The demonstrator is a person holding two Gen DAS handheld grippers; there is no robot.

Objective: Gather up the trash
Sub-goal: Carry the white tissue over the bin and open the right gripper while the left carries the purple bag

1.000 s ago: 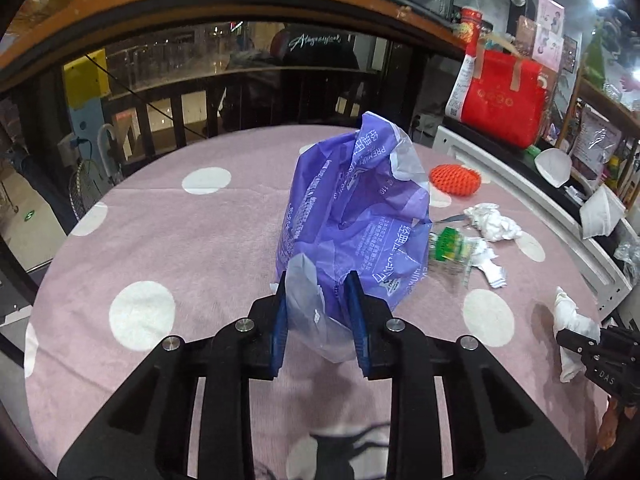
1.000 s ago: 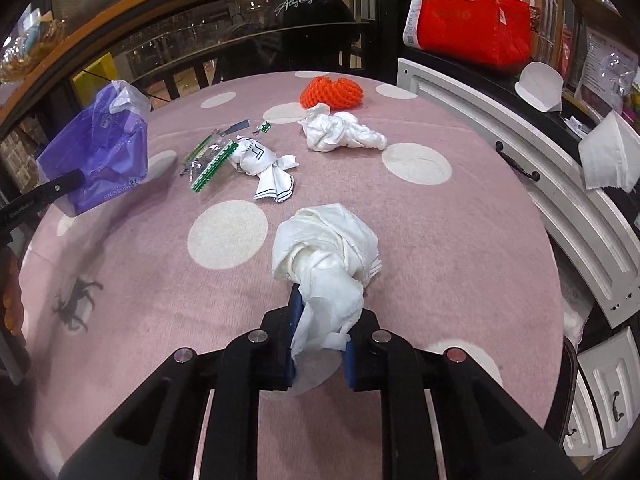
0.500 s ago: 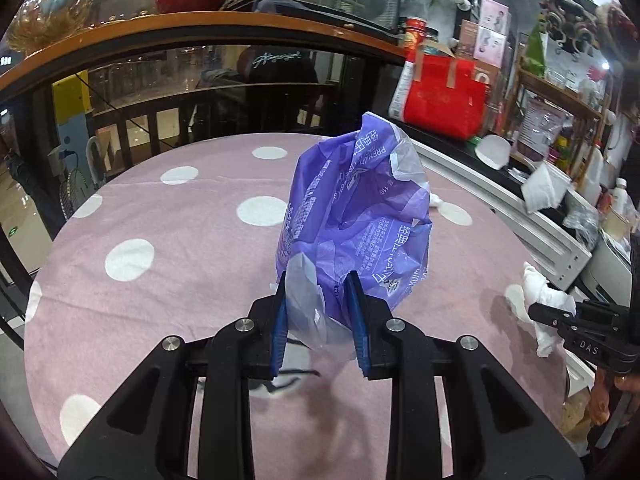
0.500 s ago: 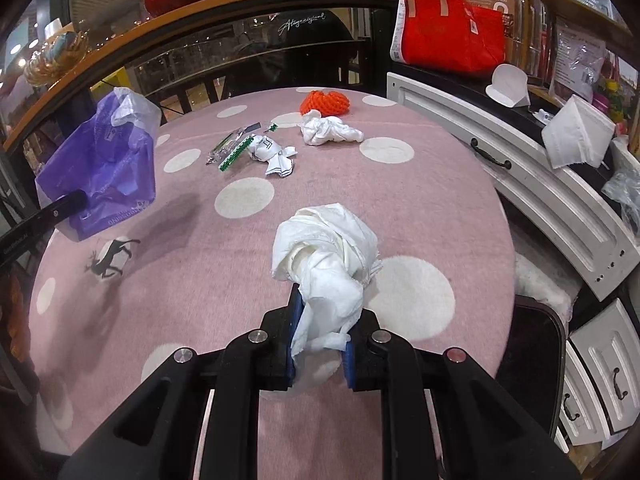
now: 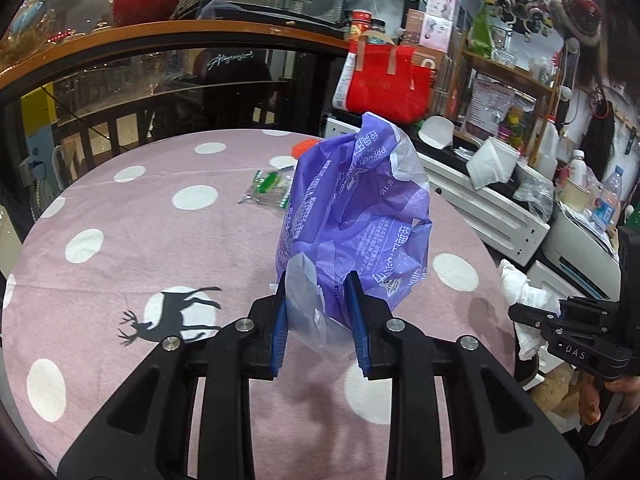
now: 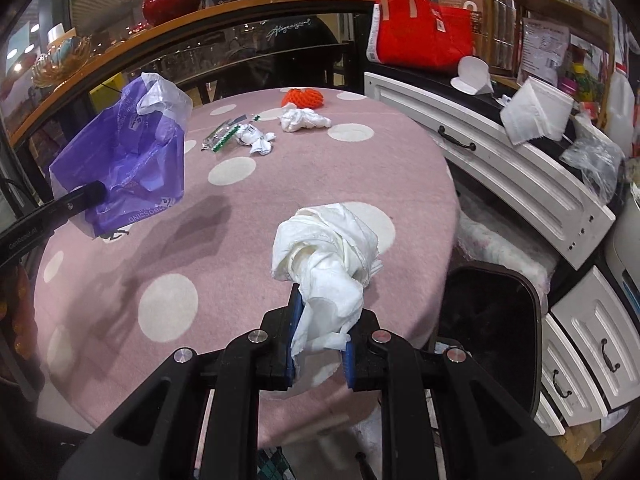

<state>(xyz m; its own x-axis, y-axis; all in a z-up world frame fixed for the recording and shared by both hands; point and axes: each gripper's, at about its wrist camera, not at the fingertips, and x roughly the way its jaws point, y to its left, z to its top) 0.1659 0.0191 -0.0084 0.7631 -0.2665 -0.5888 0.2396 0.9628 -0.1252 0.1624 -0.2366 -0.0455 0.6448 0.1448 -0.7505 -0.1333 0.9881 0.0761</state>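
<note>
Both fisheye views are evenly lit indoors and mostly sharp, with dark vignetted corners and straight lines bowing hard toward the rims. Light seems to fall from above: the purple bag (image 6: 124,156) throws soft grey shadows on the pink tablecloth (image 6: 248,216). The glass railing (image 5: 168,92) behind carries dim reflections.

Readable "PREMIUM" and Chinese characters in white print on the purple plastic bag (image 5: 356,216); "CROSSING", seen upside down, near its lower edge in the right wrist view (image 6: 124,160). "DAS" in pale letters on the right gripper (image 5: 532,312). "GenRobot.AI", small and faint, on the left gripper (image 6: 86,196). White script lettering, not legible, on the black shirt (image 6: 290,28) behind the glass.
</note>
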